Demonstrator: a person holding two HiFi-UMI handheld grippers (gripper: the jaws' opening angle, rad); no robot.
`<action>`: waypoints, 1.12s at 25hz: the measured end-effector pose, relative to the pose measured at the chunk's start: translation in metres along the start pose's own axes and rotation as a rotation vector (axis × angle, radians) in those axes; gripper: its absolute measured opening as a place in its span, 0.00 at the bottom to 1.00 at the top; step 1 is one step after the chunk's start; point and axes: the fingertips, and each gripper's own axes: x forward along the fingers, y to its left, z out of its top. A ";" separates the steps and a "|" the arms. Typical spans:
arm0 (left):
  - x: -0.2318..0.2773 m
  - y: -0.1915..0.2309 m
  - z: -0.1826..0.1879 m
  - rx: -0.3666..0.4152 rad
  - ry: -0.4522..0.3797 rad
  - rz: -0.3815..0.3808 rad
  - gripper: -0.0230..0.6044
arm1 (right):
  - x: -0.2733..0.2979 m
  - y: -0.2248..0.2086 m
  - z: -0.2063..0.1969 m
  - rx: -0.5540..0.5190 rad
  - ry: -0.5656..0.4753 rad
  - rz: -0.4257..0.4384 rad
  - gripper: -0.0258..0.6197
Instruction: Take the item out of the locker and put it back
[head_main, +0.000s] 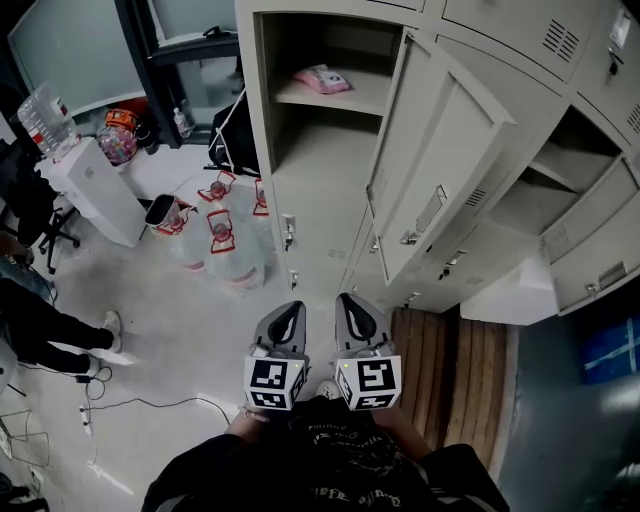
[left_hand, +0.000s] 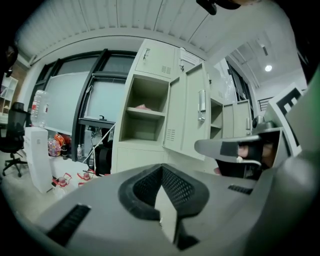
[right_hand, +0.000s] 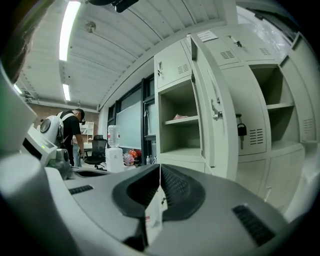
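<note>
Left claw (head_main: 289, 318) and right claw (head_main: 354, 314) are both clenched empty; one pink packet (head_main: 322, 79) lies on a shelf (head_main: 366, 98).

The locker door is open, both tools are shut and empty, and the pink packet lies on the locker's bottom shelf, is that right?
No. The head view shows the pink packet on the upper shelf of the locker, not the bottom one. The door is open, and the left tool and right tool are shut and empty.
</note>
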 end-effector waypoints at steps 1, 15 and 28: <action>0.004 -0.002 0.001 -0.006 0.002 0.007 0.05 | 0.001 -0.005 0.002 -0.002 -0.002 0.000 0.05; 0.048 -0.001 0.031 0.002 0.010 0.025 0.05 | 0.030 -0.031 0.023 0.013 -0.031 -0.024 0.05; 0.089 0.019 0.095 0.009 -0.030 -0.080 0.20 | 0.058 -0.035 0.054 0.026 -0.063 -0.066 0.05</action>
